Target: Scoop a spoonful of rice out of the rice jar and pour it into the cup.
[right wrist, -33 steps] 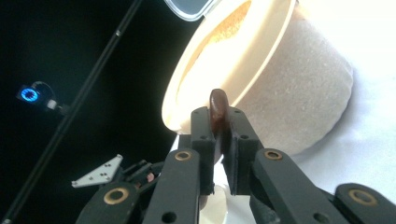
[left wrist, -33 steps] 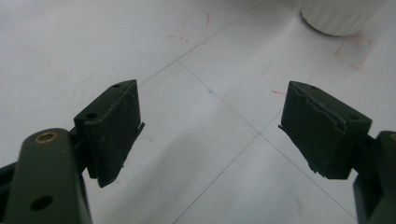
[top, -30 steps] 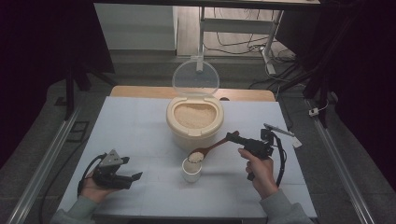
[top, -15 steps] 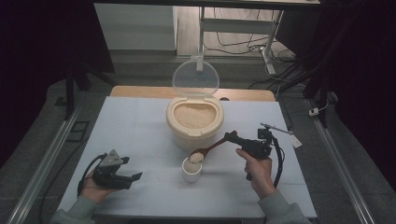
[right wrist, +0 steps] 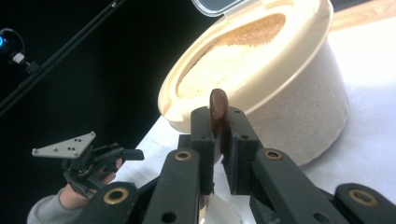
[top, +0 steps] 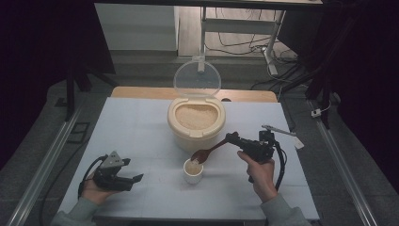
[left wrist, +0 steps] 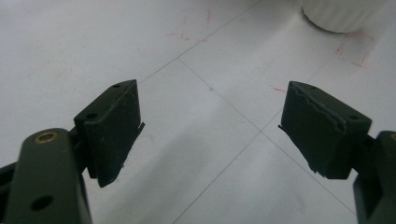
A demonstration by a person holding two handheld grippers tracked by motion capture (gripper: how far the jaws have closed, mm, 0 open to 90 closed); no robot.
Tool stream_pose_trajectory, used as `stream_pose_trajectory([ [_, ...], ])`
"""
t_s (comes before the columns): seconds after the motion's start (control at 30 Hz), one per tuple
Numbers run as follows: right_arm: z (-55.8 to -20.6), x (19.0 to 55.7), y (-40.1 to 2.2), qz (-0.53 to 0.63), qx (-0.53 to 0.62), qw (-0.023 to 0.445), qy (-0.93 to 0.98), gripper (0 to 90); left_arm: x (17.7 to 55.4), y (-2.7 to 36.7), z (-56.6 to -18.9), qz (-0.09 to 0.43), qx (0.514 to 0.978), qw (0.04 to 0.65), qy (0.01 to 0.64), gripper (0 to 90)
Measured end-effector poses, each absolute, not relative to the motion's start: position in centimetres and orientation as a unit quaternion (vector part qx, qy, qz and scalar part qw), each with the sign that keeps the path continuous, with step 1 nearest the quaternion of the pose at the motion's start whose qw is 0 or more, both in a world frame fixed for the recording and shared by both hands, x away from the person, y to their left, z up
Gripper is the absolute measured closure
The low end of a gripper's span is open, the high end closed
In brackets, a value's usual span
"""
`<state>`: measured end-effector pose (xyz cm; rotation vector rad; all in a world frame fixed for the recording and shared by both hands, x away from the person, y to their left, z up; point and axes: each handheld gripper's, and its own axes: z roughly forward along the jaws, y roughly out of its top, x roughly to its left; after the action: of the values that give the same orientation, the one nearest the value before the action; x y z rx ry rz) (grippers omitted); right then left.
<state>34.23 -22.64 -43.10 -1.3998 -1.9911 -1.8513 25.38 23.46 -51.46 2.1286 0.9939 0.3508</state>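
Your right gripper (top: 231,138) is clamped on the handle of a brown wooden spoon (top: 207,152), whose bowl tips over the small white cup (top: 193,171), a little lower than half a second ago. The cup stands just in front of the open cream rice container (top: 195,123). Your left gripper (top: 134,179) rests spread wide and empty on the white table (top: 131,127); no writing is legible.

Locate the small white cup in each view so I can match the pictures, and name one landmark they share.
High view: the small white cup stands front of centre, under the wooden spoon's bowl.
Left gripper view: likely the white rounded base at the top right edge.
Right gripper view: a white sliver below the shut jaws.
Shared landmark: the cream rice container, in the high and right gripper views.
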Motion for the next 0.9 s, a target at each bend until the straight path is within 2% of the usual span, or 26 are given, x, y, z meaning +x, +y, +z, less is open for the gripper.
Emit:
stream_pose_trajectory([
  [0.23, -42.9, 33.9, -22.8, -0.617, -0.435, 0.032, -0.655, 83.8, 25.4, 23.4, -51.5, 0.137, 0.831, 0.373, 0.388, 20.2],
  [0.5, -42.3, 33.0, -22.3, -0.62, -0.391, -0.004, -0.68, 83.8, 25.4, 23.4, -51.5, 0.138, 0.831, 0.373, 0.388, 20.2],
  [0.9, -42.5, 33.4, -23.0, -0.631, -0.399, 0.012, -0.665, 83.7, 25.4, 23.4, -51.5, 0.137, 0.831, 0.373, 0.389, 20.2],
])
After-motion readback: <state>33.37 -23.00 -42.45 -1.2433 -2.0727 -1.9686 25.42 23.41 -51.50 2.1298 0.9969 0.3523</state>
